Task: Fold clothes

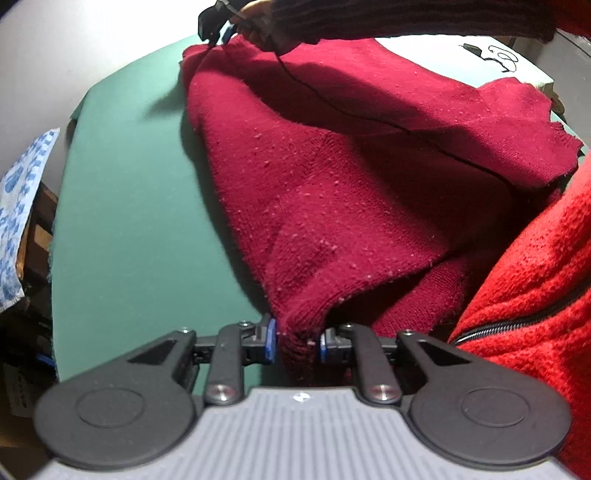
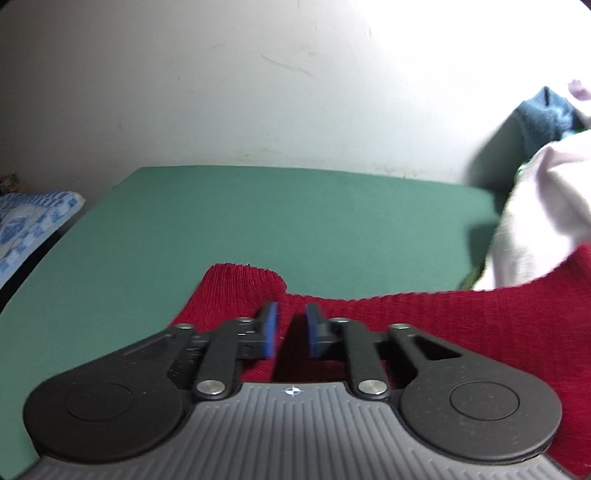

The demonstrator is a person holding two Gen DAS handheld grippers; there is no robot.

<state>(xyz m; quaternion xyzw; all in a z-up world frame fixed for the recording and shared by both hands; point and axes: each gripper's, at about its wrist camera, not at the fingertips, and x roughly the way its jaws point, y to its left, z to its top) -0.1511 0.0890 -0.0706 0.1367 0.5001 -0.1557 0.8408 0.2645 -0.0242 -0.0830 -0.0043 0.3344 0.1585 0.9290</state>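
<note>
A dark red knit sweater (image 1: 332,184) lies spread on the green table (image 1: 129,221). My left gripper (image 1: 297,341) is shut on a bunched piece of its ribbed hem at the near edge, and the fabric rises in a tent from the pads. At the sweater's far corner, a hand in a dark sleeve (image 1: 369,18) holds the right gripper (image 1: 216,26). In the right wrist view the right gripper (image 2: 291,332) hovers over the sweater (image 2: 480,332) near a ribbed cuff. Its blue pads (image 2: 271,332) stand apart, with only cloth lying below them.
The person's bright red fleece jacket (image 1: 535,295) crowds the right side. A thin black cable (image 1: 369,114) crosses the sweater. A blue-and-white patterned cloth (image 2: 33,221) lies left of the table (image 2: 295,221). Pale pink (image 2: 546,206) and dark teal garments (image 2: 546,110) are piled at the right by the wall.
</note>
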